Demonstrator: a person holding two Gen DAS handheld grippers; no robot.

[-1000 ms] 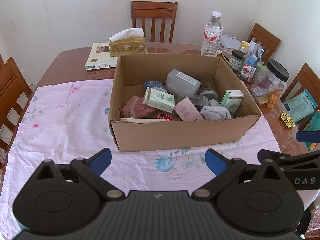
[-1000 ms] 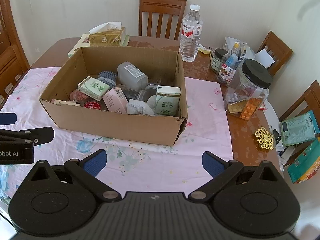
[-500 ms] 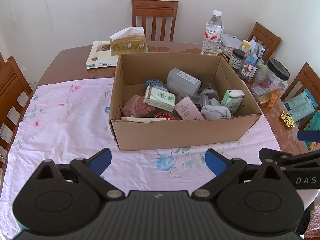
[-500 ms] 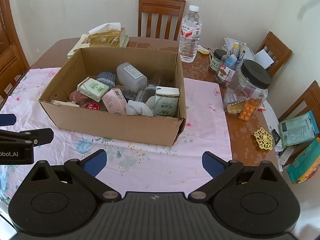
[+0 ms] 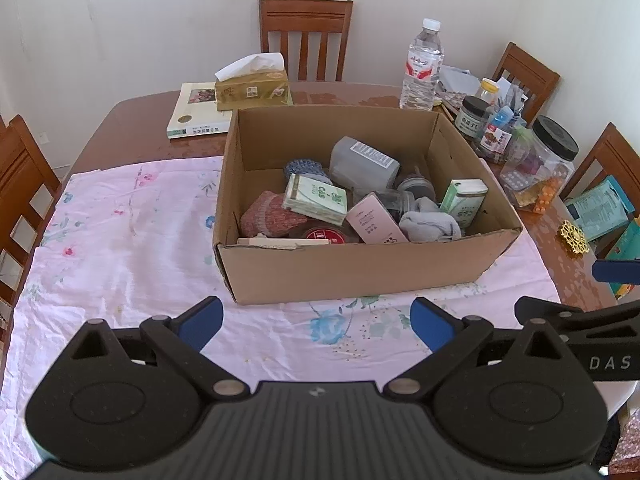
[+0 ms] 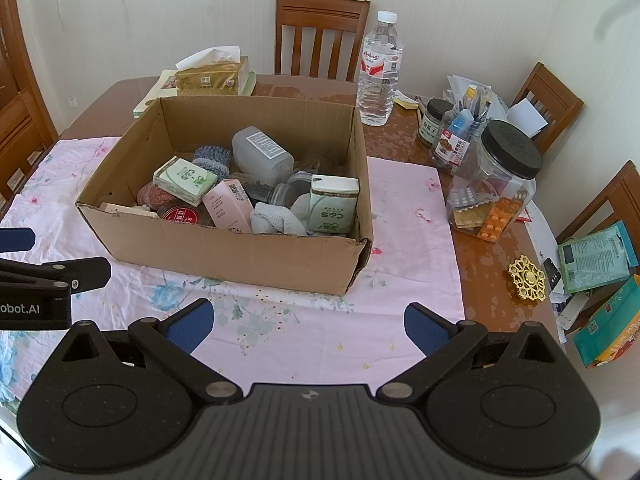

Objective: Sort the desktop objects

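Note:
An open cardboard box [image 5: 352, 268] [image 6: 224, 250] stands on a pink floral cloth [image 5: 120, 240]. Inside lie a grey plastic bottle [image 5: 362, 164], a green-white pack [image 5: 316, 200], a pink carton [image 5: 374, 220], an upright green-white carton [image 5: 464, 200], a grey sock [image 5: 428, 224], a red knit piece [image 5: 268, 216], a red lid [image 5: 326, 236] and small jars. My left gripper [image 5: 316, 322] is open and holds nothing, in front of the box's near wall. My right gripper [image 6: 308, 326] is open too, near the box's right front corner.
A tissue box [image 5: 252, 88] on a book [image 5: 192, 112] sits behind the box, with a water bottle [image 5: 420, 68] and jars [image 5: 536, 168] at the right. A gold ornament [image 6: 527, 278] and packets [image 6: 596, 258] lie on the bare wood. Chairs ring the table.
Both views have shifted very slightly; the box sits a touch higher in each frame. Nothing was taken hold of or moved.

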